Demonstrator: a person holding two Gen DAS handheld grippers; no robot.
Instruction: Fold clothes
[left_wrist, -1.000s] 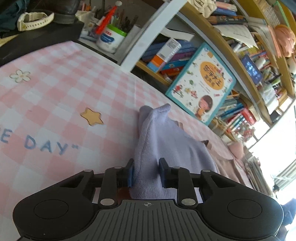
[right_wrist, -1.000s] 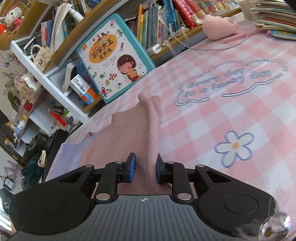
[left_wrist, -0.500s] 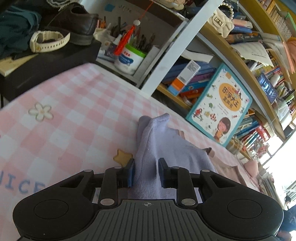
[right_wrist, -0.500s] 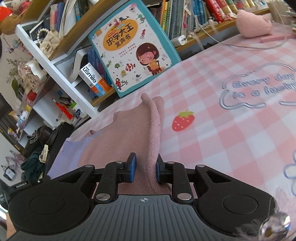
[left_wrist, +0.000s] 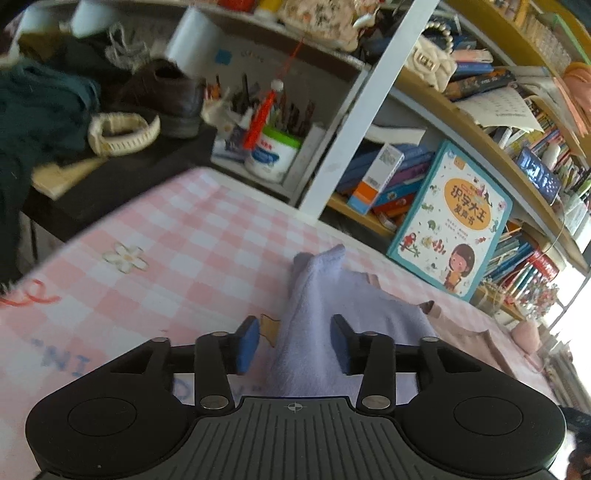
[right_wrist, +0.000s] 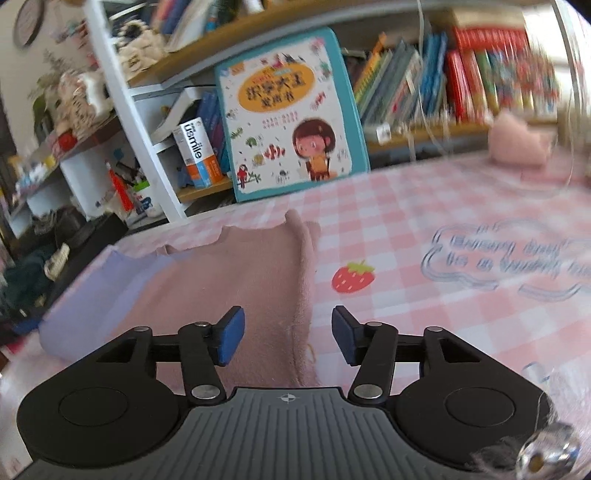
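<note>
The checked worktop (right_wrist: 424, 229) fills both frames, bookshelf (left_wrist: 480, 122) across the top. The garment (right_wrist: 229, 295), lilac one side and pink the other, lies lower centre, apparently laid down for its fold. I see my left gripper (left_wrist: 293, 345) and right gripper (right_wrist: 288, 334) fingers wide, gripping nothing. Its near hem is hidden beneath them.

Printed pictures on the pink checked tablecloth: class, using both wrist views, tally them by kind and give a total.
Flower: 1
Star: 1, partly hidden by the purple cloth
Strawberry: 1
Red swirl at the cloth's edge: 1
Total: 4 pictures in view on the tablecloth; printed words not counted.
</note>
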